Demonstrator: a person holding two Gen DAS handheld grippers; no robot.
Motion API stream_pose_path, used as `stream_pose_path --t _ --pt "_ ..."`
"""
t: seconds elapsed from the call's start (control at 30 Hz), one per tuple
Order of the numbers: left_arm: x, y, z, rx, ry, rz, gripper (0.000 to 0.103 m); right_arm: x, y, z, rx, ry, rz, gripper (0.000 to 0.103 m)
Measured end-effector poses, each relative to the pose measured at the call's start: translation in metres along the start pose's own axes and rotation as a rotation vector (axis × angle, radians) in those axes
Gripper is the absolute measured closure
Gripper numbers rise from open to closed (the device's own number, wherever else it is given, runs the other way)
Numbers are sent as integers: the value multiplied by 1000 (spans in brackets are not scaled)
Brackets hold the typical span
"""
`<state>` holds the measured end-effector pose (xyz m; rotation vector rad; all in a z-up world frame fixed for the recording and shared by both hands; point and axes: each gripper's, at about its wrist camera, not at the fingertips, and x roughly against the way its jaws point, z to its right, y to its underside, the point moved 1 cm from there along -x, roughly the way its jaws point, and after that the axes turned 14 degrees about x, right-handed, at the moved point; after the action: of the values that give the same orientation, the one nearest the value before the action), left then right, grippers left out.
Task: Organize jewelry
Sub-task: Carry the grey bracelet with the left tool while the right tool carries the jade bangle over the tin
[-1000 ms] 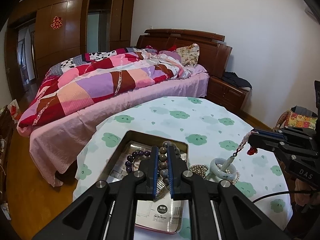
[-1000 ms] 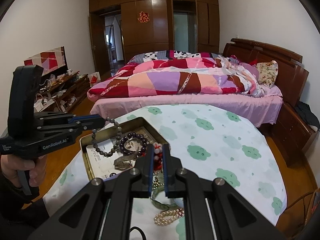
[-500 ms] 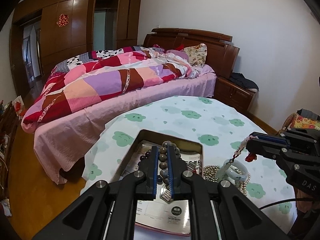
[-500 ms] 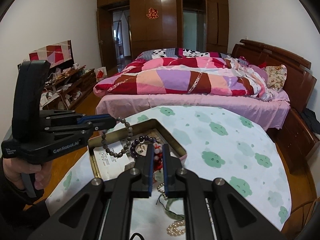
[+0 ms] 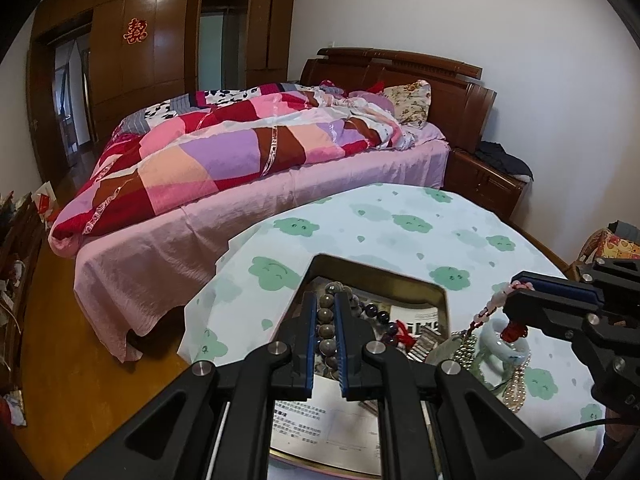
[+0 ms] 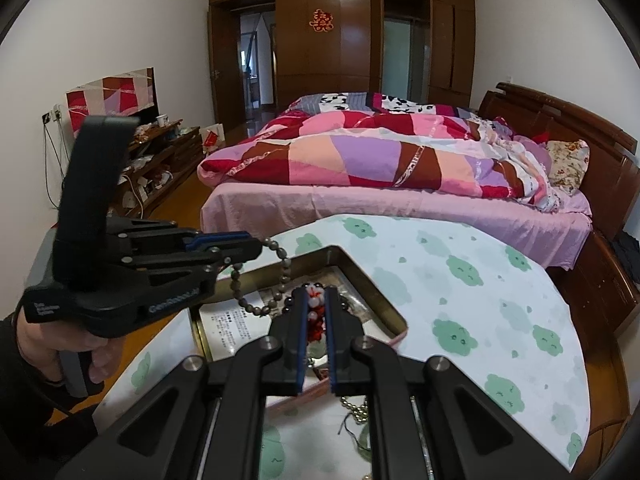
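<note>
My left gripper (image 5: 325, 300) is shut on a grey-brown bead bracelet (image 5: 325, 322) and holds it above the open metal tin (image 5: 400, 280); the bracelet hangs from it in the right wrist view (image 6: 280, 276). My right gripper (image 6: 316, 300) is shut on a red and pink beaded cord (image 6: 315, 312). In the left wrist view that cord (image 5: 490, 312) hangs from the right gripper (image 5: 516, 286) over a pale jade bangle (image 5: 504, 346). A dark purple bead bracelet (image 5: 376, 314) lies in the tin.
The tin (image 6: 384, 312) sits on a round table with a green-cloud cloth (image 6: 480, 280). A pearl strand (image 5: 516, 390) and gold bead chain (image 6: 356, 410) lie on the cloth beside the bangle. A bed (image 6: 380, 184) stands behind the table.
Both grippers have risen and drawn back with their strings of beads. The right gripper has carried the red cord further over the tin's side.
</note>
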<state>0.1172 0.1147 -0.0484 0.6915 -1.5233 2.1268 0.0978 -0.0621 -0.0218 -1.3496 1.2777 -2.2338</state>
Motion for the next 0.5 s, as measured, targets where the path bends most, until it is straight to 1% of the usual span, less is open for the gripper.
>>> stream_pose_path --t 0.27,0.5 --pt "-12 8 -5 4 -17 -28 95 -14 -5 -14 12 -38 -16 93" --pt "-17 12 -7 -3 -20 -40 95 -34 2 -28 13 -64 -46 93"
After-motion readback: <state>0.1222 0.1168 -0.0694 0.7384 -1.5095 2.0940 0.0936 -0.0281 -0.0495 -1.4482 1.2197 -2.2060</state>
